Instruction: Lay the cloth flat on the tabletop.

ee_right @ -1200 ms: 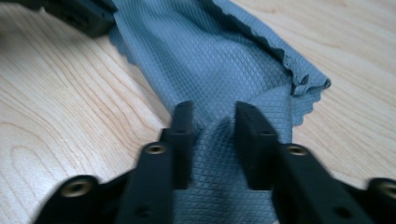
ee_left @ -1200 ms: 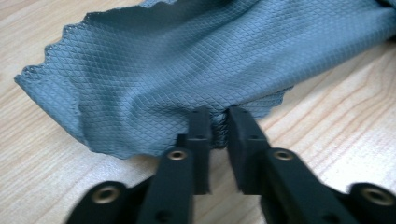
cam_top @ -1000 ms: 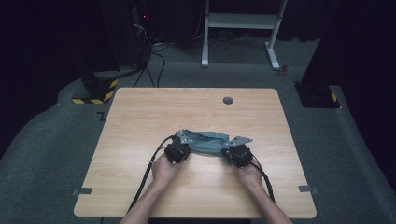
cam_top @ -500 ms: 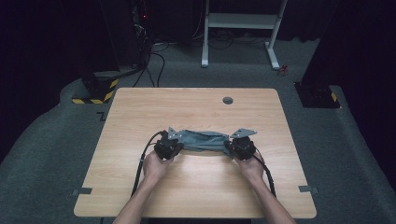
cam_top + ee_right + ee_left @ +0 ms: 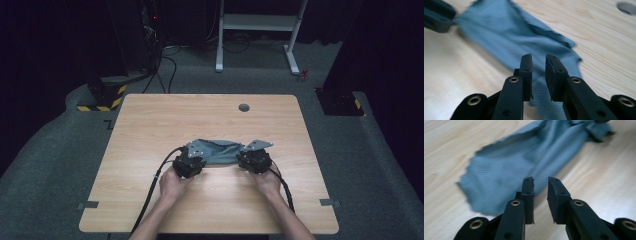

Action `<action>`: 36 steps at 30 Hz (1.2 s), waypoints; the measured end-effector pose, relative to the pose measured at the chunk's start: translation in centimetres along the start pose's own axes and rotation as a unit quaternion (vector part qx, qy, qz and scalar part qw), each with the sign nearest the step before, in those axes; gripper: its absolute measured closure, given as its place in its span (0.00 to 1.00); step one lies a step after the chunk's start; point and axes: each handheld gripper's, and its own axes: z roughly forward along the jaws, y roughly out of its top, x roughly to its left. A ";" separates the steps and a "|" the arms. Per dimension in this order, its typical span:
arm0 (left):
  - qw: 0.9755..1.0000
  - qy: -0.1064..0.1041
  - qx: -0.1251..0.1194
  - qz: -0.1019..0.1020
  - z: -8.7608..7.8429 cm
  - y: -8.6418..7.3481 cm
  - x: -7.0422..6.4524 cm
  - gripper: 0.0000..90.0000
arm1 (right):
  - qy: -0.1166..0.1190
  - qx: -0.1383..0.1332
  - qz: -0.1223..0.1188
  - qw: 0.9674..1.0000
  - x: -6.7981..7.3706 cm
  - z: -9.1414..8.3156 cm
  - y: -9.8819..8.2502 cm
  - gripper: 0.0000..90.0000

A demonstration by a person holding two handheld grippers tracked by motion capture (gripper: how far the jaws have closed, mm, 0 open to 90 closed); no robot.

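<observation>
high view: grey cloth (image 5: 220, 151) lies bunched on the wooden desk (image 5: 150, 130), a little toward the person's side of the middle. left gripper (image 5: 189, 164) sits at the cloth's left end, right gripper (image 5: 254, 159) at its right end, each held by a hand coming in from the bottom edge. black cables trail back from both along the forearms. a round grommet hole (image 5: 244, 107) shows near the desk's far edge, well apart from the cloth. beyond the desk, a white frame (image 5: 255, 30) stands on grey carpet.

left gripper view: the cloth (image 5: 524, 167) lies spread on the wood, stretching away toward the upper right, its frayed edge at the left. left gripper (image 5: 541, 185) jaws stand a narrow gap apart; they have just been opening. nothing is pinched between the pads; the cloth lies below and past the tips, and whether the tips touch it cannot be told.

right gripper view: the cloth (image 5: 506, 32) runs from under the jaws toward the upper left, where part of the other gripper (image 5: 437, 16) shows, blurred. right gripper (image 5: 539, 63) jaws are likewise a small gap apart and have just been opening; the cloth shows through the gap beneath them, not clamped. the grommet hole (image 5: 626, 7) sits at the top right corner.
</observation>
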 end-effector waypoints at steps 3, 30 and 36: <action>1.000 -0.007 -0.001 -0.002 0.3 -0.3 -0.6 0.80 | 0.011 0.012 -0.030 0.999 1.1 0.6 0.0 0.78; 0.998 0.049 0.013 -0.021 5.3 2.5 2.3 0.65 | 0.026 0.067 -0.039 0.997 0.6 3.4 0.9 0.71; 0.999 0.039 0.003 -0.020 4.4 2.4 1.8 0.63 | 0.031 0.070 -0.029 0.997 0.1 4.1 1.0 1.00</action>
